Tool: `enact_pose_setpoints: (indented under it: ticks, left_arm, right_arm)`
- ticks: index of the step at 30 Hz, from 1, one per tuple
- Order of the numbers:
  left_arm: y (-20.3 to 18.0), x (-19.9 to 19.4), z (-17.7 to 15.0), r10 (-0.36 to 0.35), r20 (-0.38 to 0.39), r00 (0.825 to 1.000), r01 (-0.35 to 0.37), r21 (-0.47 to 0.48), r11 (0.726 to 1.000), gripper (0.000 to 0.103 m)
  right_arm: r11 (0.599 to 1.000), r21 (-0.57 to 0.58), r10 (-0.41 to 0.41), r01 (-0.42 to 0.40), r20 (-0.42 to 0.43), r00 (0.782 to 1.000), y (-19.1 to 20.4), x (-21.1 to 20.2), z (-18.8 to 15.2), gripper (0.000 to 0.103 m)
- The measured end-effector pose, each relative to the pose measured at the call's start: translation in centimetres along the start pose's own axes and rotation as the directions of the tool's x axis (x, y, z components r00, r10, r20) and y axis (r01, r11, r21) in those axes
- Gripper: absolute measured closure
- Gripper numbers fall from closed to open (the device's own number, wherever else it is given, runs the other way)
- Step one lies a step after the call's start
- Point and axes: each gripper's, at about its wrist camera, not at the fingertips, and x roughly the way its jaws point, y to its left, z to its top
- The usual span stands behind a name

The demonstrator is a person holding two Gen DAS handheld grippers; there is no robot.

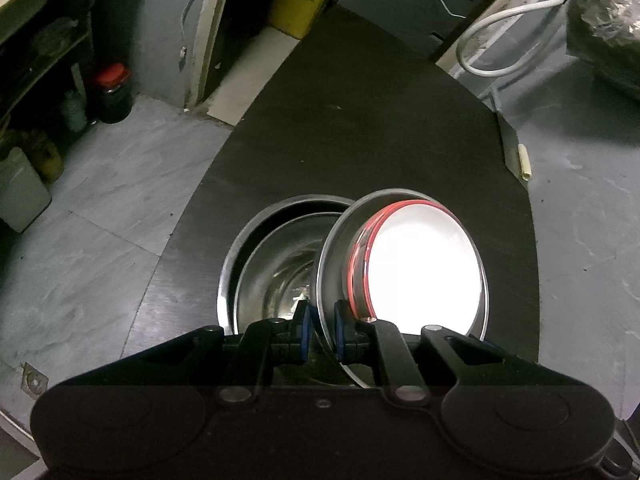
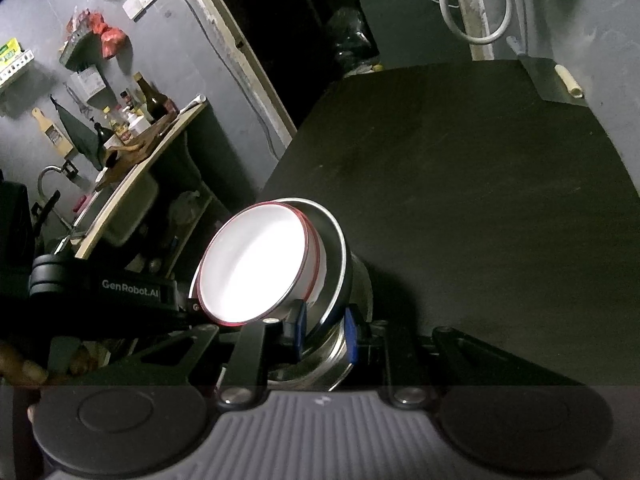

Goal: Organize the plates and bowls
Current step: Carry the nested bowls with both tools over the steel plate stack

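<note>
Above the dark tabletop (image 1: 360, 120), both jaws pinch the steel bowl (image 1: 332, 264); tipping could slide the white plate (image 1: 424, 268) out.

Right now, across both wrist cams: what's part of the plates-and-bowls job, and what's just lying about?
Job:
- steel plate, clamped at its rim by both the left gripper and the right gripper
- red-rimmed white bowl, resting in that plate
- steel bowls on the black table

Lying about:
- red-lidded jar
- yellow container
- white hose
- bottles on the counter
</note>
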Motion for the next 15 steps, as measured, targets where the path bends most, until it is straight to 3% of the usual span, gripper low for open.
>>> enact_pose_setpoints:
  ticks: [15]
  left_arm:
    - [1.5, 1.1, 0.7, 0.018, -0.043, 0.999, -0.019, -0.020, 1.000, 0.091]
  right_arm:
    - [1.000, 0.003, -0.007, 0.007, -0.036, 0.999, 0.9, 1.2, 0.2, 0.080]
